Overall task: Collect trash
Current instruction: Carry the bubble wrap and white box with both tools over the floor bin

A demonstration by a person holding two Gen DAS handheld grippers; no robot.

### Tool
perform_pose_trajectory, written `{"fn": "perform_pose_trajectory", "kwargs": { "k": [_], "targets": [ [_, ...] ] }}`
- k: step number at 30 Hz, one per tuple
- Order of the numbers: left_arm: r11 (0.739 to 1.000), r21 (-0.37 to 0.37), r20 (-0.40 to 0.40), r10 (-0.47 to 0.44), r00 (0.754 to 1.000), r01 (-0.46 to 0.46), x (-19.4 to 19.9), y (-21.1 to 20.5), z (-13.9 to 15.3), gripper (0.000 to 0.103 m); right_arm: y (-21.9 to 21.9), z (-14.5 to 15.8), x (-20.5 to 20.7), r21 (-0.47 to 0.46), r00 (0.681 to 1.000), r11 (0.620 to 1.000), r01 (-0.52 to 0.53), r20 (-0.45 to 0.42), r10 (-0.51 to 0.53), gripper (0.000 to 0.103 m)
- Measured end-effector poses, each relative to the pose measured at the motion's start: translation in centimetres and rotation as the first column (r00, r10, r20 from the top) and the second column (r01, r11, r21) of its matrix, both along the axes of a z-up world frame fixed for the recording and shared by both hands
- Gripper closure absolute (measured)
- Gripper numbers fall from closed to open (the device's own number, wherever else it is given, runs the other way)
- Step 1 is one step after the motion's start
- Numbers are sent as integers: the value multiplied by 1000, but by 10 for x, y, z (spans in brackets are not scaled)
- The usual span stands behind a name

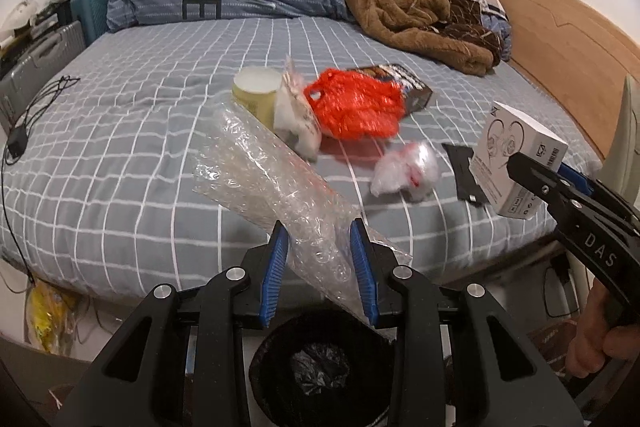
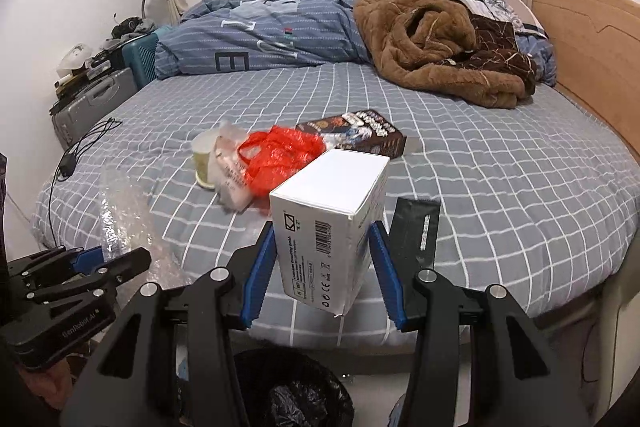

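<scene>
Left gripper (image 1: 320, 251): jaws partly closed, pinching bubble wrap (image 1: 256, 163) near one end; long sheet hangs out over bed (image 1: 120, 131), lower end above bin (image 1: 320, 371), likely for drop. Cup (image 1: 258, 93), red bag (image 1: 354, 105), crumpled plastic (image 1: 404, 167) lie on bed, not yet collected. Right gripper (image 2: 322, 259): jaws half open, clamping white box (image 2: 332, 215) by sides, also above bin.

Brown fleece blanket (image 2: 444, 43) – heaped beside blue duvet (image 2: 264, 31).
</scene>
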State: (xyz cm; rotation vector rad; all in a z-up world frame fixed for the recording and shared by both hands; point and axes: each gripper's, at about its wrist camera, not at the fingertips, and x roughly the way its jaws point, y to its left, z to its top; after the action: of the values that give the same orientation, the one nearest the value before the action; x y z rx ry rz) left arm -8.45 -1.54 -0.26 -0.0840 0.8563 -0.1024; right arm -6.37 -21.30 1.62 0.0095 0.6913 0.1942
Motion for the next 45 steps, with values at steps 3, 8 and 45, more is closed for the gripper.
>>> {"fn": "perform_pose_trajectory", "kwargs": {
  "k": [3,8,45],
  "targets": [
    [1000,0,-16,-5,1000,5,-10,-1,-6,71,4,-5,-11,-3,1000,1000,-10,-14,10,57],
    [1000,-1,-34,-2,999,2,-26,0,-14,71,10,-12,-29,-12,999,1000,-23,-32,22,58],
    [1000,-13,-286,-30,958,28,-43,11,-113,71,54,-151,-54,-64,918,993,-104,-391,71,58]
  ]
}}
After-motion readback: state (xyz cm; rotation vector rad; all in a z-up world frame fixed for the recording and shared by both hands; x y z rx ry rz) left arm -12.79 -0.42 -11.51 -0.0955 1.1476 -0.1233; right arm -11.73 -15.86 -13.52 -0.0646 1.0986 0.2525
